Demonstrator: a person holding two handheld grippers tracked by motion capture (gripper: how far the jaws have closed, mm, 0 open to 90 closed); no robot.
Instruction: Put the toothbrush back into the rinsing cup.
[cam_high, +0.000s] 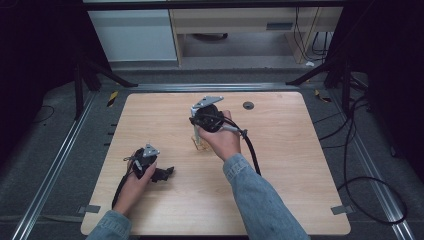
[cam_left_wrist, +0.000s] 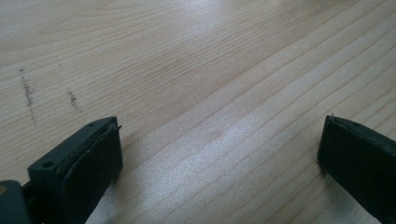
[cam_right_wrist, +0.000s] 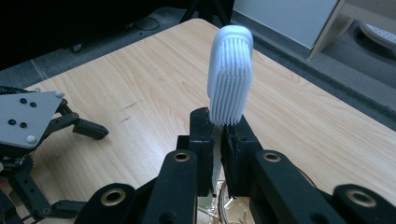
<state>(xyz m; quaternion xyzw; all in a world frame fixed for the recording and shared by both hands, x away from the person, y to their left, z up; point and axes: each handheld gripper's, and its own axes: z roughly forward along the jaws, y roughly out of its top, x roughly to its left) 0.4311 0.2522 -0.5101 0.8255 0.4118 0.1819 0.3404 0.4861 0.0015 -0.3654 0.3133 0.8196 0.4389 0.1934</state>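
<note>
Currently the right gripper (cam_right_wrist: 215, 133) has its jaws clamped on a white toothbrush (cam_right_wrist: 231, 74), gripping the neck just below the bristled head, which stands upright above the jaw tips in the right gripper view. Bristles face the camera; the handle runs down between the jaws and out of sight. Below the jaws, at the bottom edge of that view, a clear glassy rim shows, probably a cup (cam_high: 201, 143); from the high view a small pale container sits on the surface (cam_high: 280, 150) under the right hand (cam_high: 222, 140), near the middle. Cannot tell whether the handle end is inside it or just above. Judgement: the step is either seating the brush in the cup or drawing it out. To do it well, keep the brush vertical and move straight along its own axis, so the handle does not lever against the rim and tip the light container. The grip sits high on the neck, so the long handle may swing; slow travel advised. Left gripper (cam_high: 150, 167) rests low at the near left of the surface, well apart from the cup, jaws spread wide with nothing between them, bare wood under them in the left gripper view. It could steady the cup if it starts to slide.
</note>
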